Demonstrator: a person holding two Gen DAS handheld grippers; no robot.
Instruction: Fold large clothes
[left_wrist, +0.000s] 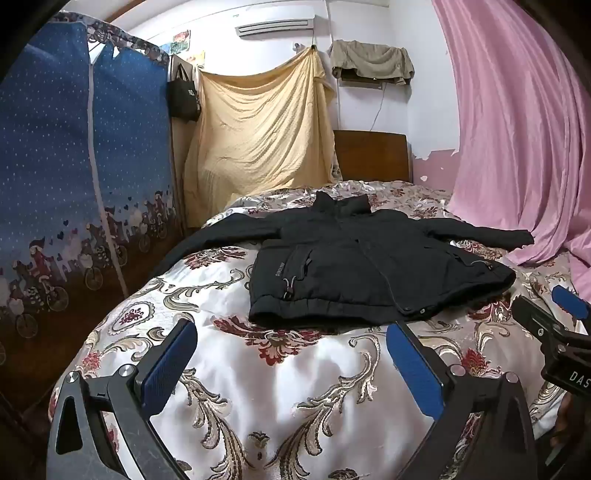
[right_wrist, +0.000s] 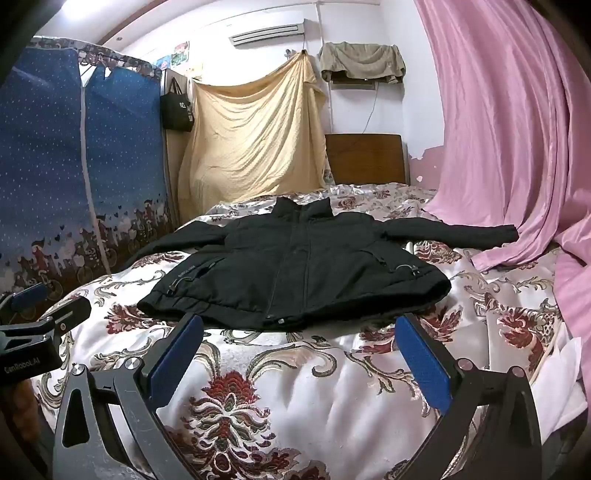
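On the floral bedspread, toward the far end, a black jacket lies flat, front up, sleeves spread left and right. Near it, left gripper and right gripper hover released, empty.

Small print on black jacket pocket unreadable, its left sleeve end indistinct against wardrobe

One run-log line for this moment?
jacket: flat on bed, unfolded, sleeves out | left gripper: open, empty | right gripper: open, empty
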